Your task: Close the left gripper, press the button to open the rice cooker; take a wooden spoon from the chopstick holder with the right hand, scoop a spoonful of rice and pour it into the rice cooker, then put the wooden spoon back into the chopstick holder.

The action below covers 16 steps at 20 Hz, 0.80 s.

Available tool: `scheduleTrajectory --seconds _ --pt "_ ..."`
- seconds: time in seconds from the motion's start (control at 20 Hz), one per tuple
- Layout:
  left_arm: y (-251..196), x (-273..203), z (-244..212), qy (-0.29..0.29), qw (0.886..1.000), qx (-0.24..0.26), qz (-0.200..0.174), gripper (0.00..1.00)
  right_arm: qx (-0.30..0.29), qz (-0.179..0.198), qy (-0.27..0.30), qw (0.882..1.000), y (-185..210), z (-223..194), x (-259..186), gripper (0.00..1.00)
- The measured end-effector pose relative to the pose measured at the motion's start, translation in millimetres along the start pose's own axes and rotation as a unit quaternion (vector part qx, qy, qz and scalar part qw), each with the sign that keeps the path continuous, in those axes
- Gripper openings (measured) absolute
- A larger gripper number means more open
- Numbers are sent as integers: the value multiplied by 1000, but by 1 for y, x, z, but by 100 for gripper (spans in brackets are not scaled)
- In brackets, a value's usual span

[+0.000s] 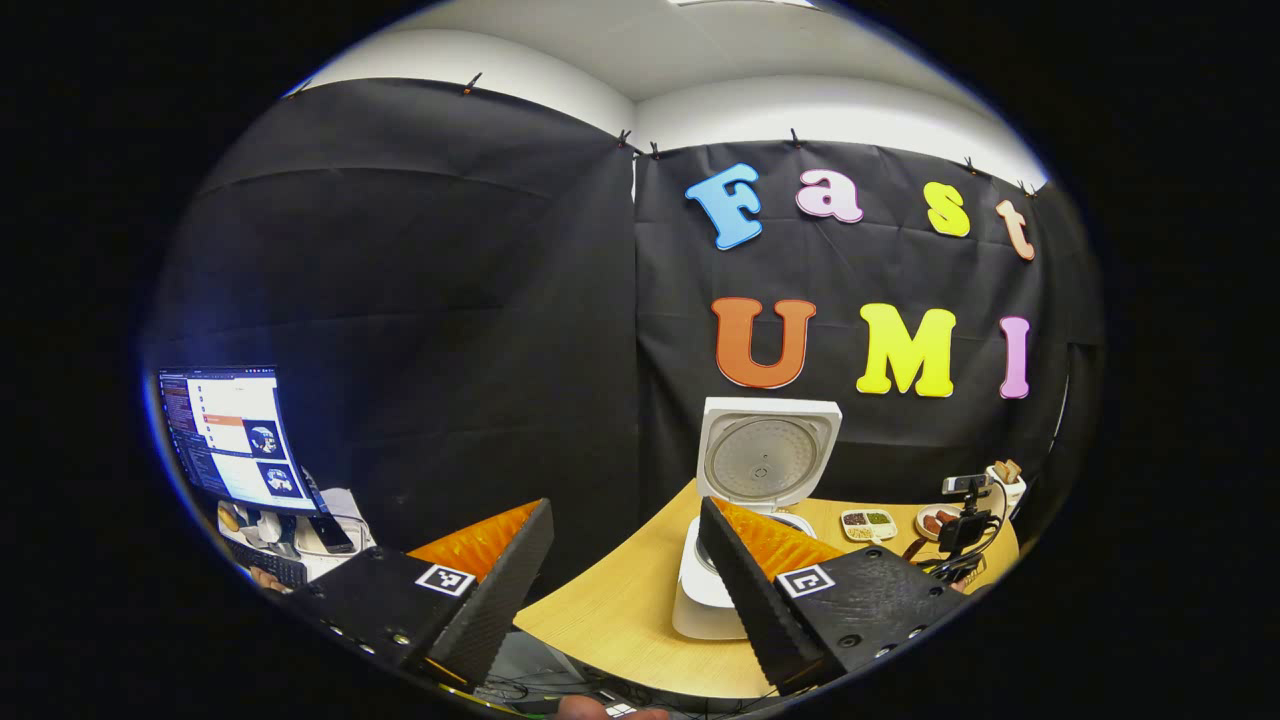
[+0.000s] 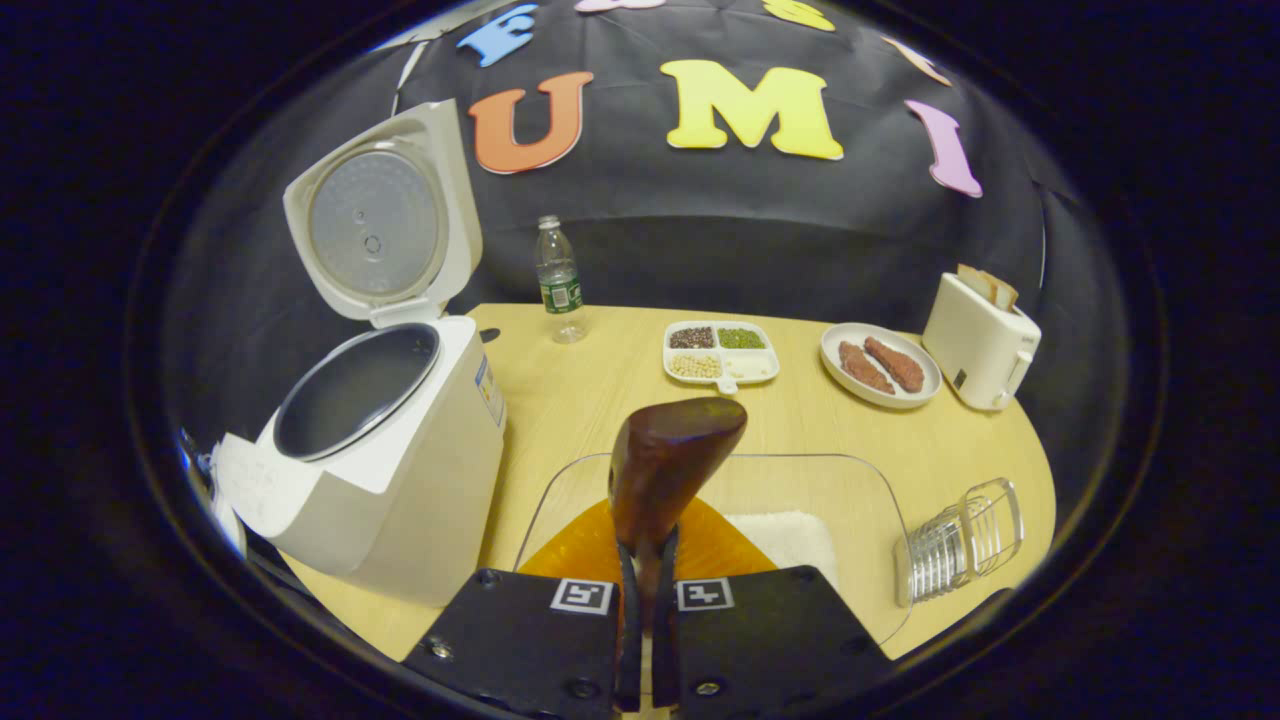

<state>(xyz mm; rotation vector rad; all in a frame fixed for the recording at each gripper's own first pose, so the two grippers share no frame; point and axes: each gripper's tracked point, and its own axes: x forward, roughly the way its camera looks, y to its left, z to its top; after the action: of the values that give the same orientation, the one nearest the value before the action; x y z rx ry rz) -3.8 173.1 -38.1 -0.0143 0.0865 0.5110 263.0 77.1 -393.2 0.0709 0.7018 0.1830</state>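
The white rice cooker (image 2: 400, 470) stands at the table's left with its lid (image 2: 375, 220) swung up and the inner pot (image 2: 350, 390) showing. My right gripper (image 2: 645, 565) is shut on the handle of the dark wooden spoon (image 2: 670, 460). The spoon's bowl is raised over a clear tray (image 2: 870, 490) that holds white rice (image 2: 790, 535). Whether rice lies in the spoon is hidden. The clear ribbed chopstick holder (image 2: 965, 540) sits at the right. In the left gripper view the cooker (image 1: 700, 590) is ahead, and my left gripper (image 1: 625, 590) is open and holds nothing, back from the table edge.
At the back of the wooden table (image 2: 580, 400) are a water bottle (image 2: 558, 280), a divided dish of beans (image 2: 720, 352), a plate of sausages (image 2: 880, 365) and a toaster (image 2: 980, 340). A monitor (image 1: 230, 435) is off to the left, and a small camera on a stand (image 1: 965, 515) is at the table's right.
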Motion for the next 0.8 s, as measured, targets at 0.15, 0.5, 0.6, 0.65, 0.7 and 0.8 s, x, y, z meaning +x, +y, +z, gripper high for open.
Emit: scheduleTrajectory --seconds 0.15,0.5,0.6,0.65,0.7,0.8 --pt "-4 -3 0 -3 1000 -4 0 94 86 35 16 996 -2 1 -5 10" --pt "-30 -10 0 -6 1000 -10 -21 94 215 82 31 973 -26 8 -16 10" --pt "-37 -11 0 -4 999 -10 -30 94 249 81 29 965 -41 8 -19 10" --pt "-42 -10 0 -3 999 -10 -33 94 269 82 28 959 -48 9 -21 10" --pt "-47 -9 1 -4 999 -11 -35 94 292 87 25 952 -53 11 -24 10" --pt "-53 -12 2 -7 999 -11 -40 94 341 100 20 934 -62 18 -32 10"
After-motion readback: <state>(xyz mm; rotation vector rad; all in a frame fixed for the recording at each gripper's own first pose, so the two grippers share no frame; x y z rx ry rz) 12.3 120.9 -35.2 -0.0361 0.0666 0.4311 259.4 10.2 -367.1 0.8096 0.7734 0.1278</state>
